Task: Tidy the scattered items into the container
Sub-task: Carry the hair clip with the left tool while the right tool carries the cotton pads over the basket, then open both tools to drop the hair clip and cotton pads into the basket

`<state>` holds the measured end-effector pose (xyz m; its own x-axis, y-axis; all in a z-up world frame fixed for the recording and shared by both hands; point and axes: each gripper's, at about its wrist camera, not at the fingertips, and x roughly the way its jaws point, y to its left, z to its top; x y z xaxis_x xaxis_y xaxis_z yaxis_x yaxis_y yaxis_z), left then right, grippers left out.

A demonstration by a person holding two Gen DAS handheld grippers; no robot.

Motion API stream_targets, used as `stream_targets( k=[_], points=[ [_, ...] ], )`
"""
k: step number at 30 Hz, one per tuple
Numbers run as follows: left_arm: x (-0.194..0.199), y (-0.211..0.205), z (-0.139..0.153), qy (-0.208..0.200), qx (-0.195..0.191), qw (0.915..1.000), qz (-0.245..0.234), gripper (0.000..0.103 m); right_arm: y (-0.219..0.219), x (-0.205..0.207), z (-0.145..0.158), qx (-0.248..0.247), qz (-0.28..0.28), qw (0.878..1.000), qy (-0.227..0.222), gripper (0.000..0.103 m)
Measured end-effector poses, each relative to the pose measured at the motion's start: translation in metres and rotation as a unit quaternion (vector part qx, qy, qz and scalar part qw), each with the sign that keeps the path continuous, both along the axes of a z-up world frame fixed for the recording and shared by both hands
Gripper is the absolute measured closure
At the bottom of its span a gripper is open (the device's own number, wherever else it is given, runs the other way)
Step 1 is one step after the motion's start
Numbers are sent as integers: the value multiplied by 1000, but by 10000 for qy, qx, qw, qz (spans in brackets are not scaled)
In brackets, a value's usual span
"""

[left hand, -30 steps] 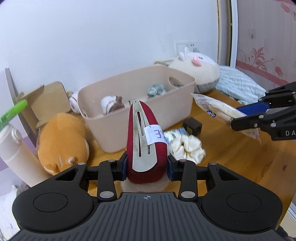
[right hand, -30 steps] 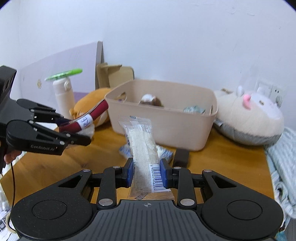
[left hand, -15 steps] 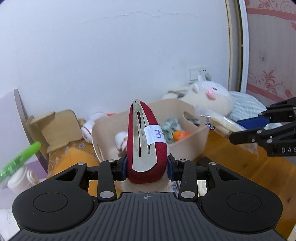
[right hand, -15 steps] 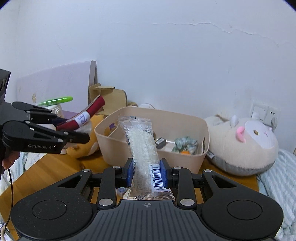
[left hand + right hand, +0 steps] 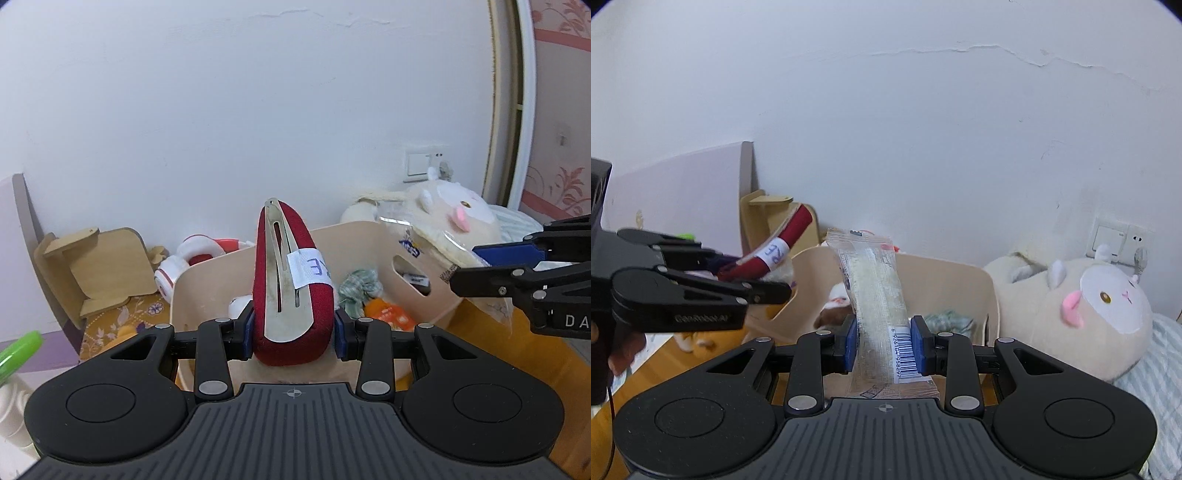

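My left gripper point(image 5: 294, 334) is shut on a dark red fabric case point(image 5: 291, 291) with a metal clip and a white label, held upright over the near wall of the beige bin point(image 5: 207, 280). My right gripper point(image 5: 883, 347) is shut on a clear snack packet point(image 5: 875, 295) with a barcode, raised in front of the same beige bin point(image 5: 945, 280). Seen from the left wrist, the right gripper point(image 5: 491, 258) hangs at the bin's right end with its packet point(image 5: 432, 243). The left gripper point(image 5: 768, 291) and its red case point(image 5: 783, 243) show at the bin's left end. Inside the bin lie a crumpled green cloth point(image 5: 360, 286), an orange item point(image 5: 388, 310) and a small plush point(image 5: 836, 299).
A large cream plush point(image 5: 1082, 310) lies right of the bin on a striped cloth point(image 5: 1156, 373). White and red headphones point(image 5: 192, 262) and a wooden stand point(image 5: 99, 266) sit behind the bin. A green-lidded bottle point(image 5: 14, 354) stands at far left. A wall socket point(image 5: 1115, 240) is behind the plush.
Both grippers have risen and moved toward the bin with their loads; the bin now lies lower and closer in both views, and the tabletop items in front have dropped from sight.
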<state>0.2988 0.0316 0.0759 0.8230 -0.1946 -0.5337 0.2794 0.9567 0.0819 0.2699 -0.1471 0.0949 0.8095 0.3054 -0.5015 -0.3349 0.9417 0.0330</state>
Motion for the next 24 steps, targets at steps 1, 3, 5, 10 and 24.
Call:
stream_targets(
  k=[1,3,5,10,24],
  points=[
    [5,-1,-3,20,22,10000,24,63,1,5,0,2,-22,10000,0,75],
    [14,-3,-8,67,56,9999,81,63,4,16,-4,-27,-43,10000,34,75],
    [23,-2,-13,122,65,9998,170,63,5,27,-10,-78,-53,9999,89,75],
    [55,4,-26,651,-93,9966,488,63,3,58,-25,-76,-134,9995,289,75],
    [94,3,-65,1334,-154,9874,835,62,13,107,-66,-329,-218,9963,760,74]
  ],
)
